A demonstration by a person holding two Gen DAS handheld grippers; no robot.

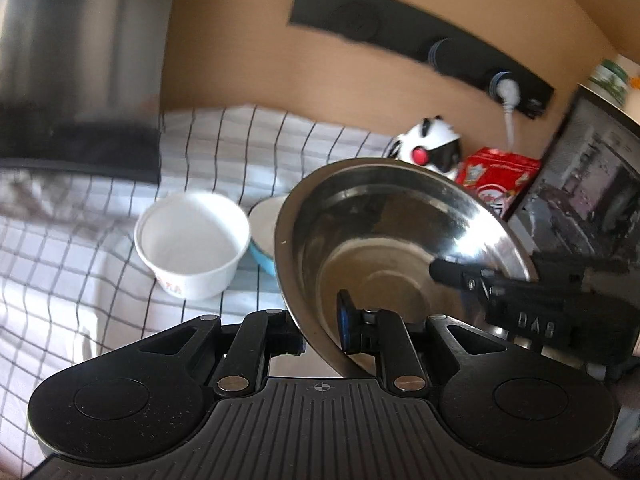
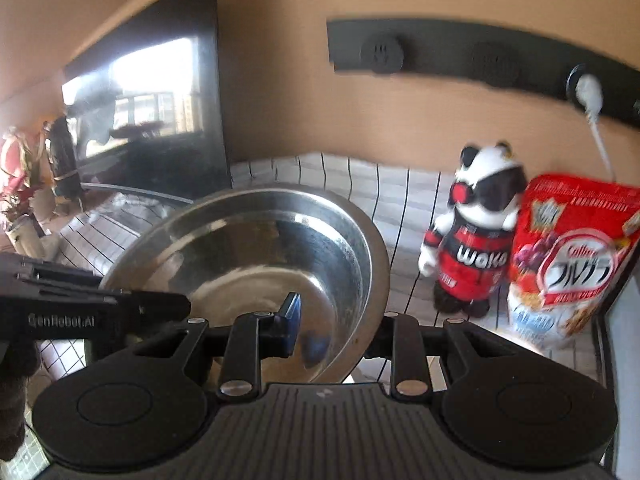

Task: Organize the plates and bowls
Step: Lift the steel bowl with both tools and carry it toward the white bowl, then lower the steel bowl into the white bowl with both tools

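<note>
You hold a round stainless steel bowl [image 1: 384, 240] between your 2 grippers, lifted off the checked tablecloth [image 1: 80, 264]. The bowl's metal is smooth and mirror-bright, with a wide flared rim and a flat circular base. It is tilted, its open mouth facing toward both cameras; in the left wrist view the rim runs steeply from lower left up to the right.

Your left gripper [image 1: 324, 330] is closed down on the near rim, one blue-padded finger inside the bowl and the other outside the wall. Your right gripper [image 2: 336, 328] pinches the opposite rim the same way, its blue pad pressed to the inner wall.

Below and left of the steel bowl sits a matte white paper bowl [image 1: 192, 240] with red lettering, upright, just beside a blue-sided bowl [image 1: 262, 236]. A glossy panda figurine [image 2: 476, 232] and a crinkled red cereal bag [image 2: 572, 260] stand near the tan wall.
</note>
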